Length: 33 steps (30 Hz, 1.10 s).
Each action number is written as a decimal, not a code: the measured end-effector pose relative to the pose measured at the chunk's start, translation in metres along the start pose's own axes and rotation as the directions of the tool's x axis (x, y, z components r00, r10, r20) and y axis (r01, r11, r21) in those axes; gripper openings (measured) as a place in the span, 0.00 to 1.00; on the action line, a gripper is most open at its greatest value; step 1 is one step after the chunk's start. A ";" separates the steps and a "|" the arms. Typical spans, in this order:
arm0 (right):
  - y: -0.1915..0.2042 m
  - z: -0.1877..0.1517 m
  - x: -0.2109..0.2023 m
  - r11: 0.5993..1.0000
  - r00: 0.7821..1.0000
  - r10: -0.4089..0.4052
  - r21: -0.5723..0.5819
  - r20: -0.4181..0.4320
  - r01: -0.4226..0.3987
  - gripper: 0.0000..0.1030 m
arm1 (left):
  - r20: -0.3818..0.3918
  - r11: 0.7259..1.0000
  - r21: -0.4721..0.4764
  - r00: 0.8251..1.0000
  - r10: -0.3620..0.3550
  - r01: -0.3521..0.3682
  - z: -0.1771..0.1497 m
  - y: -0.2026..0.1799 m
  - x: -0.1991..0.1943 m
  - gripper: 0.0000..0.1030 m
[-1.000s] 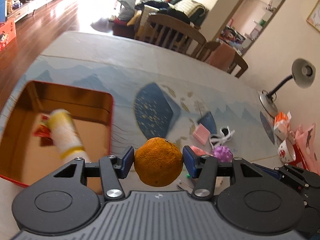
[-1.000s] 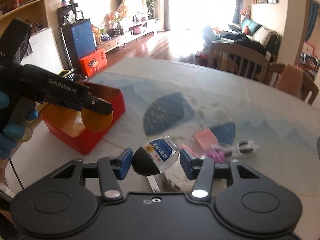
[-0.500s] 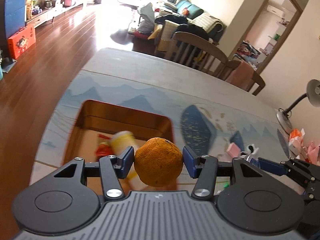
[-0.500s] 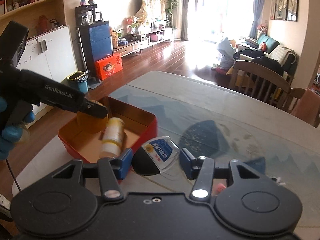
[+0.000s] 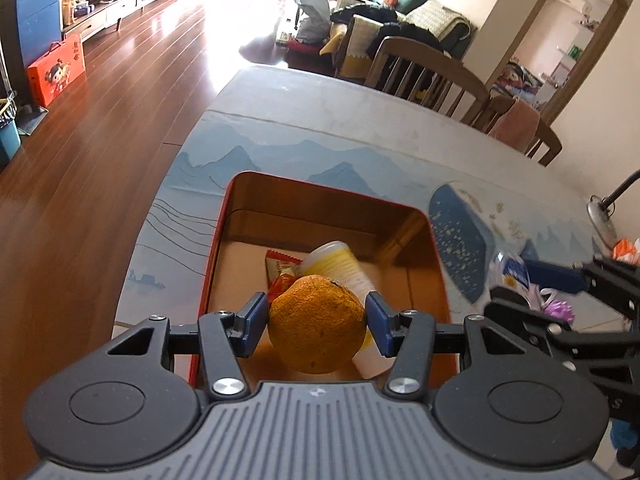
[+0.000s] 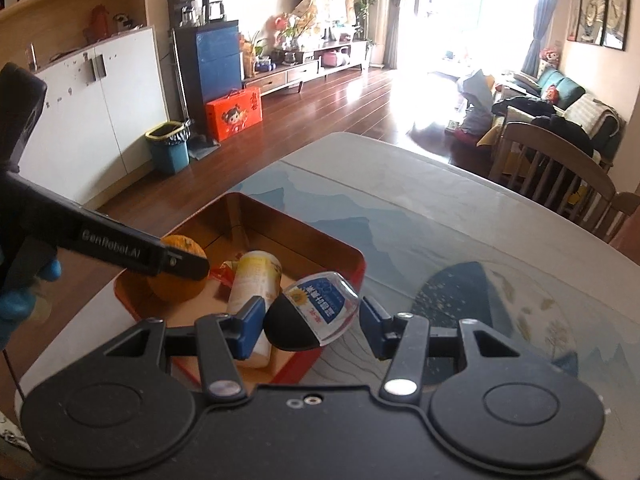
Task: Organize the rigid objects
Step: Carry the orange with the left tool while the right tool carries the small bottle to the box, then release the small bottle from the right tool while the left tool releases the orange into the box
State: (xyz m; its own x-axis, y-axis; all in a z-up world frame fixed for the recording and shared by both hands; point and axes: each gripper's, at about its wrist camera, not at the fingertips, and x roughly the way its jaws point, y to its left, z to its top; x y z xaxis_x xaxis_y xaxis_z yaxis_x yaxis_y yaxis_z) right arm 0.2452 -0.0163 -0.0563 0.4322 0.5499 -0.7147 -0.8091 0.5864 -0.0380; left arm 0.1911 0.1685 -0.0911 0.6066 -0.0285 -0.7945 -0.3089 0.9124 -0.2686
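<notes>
Since the earlier frame the orange point(image 5: 316, 322) has been travelling from beside the red tin point(image 5: 224, 240) to above its interior, clamped between the left gripper point(image 5: 316, 326) pads. Below it are lying a yellow bottle point(image 5: 344, 268) and a red packet point(image 5: 280, 270). The right gripper point(image 6: 312, 320) is pinching a clear bottle point(image 6: 320, 306) over the tin's near rim.

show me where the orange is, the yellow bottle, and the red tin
orange point(image 5: 316, 322): left wrist view, middle of its peel between the fingers.
yellow bottle point(image 6: 256, 280): right wrist view, on its label.
red tin point(image 5: 320, 190): left wrist view, far rim.
</notes>
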 end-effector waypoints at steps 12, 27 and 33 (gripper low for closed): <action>0.018 0.016 0.056 0.986 0.998 -0.023 -0.166 -0.054 0.014 0.49 | -0.038 0.997 0.067 0.999 0.036 -0.033 0.007 0.002 0.027 0.51; 0.014 0.017 0.093 0.975 0.991 -0.017 -0.222 -0.134 -0.013 0.50 | -0.070 0.993 0.106 0.995 0.067 -0.060 -0.001 0.006 0.044 0.51; 0.014 0.017 0.090 0.975 0.991 -0.011 -0.220 -0.131 -0.018 0.49 | -0.067 0.993 0.100 0.995 0.068 -0.061 0.001 0.005 0.046 0.51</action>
State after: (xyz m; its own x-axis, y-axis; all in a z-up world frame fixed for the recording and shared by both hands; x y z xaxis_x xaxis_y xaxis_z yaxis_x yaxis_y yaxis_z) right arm 0.2795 0.0511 -0.1090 0.3849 0.4606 -0.7998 -0.8847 0.4312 -0.1774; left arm 0.2183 0.1721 -0.1280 0.5341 0.0064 -0.8454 -0.2706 0.9487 -0.1637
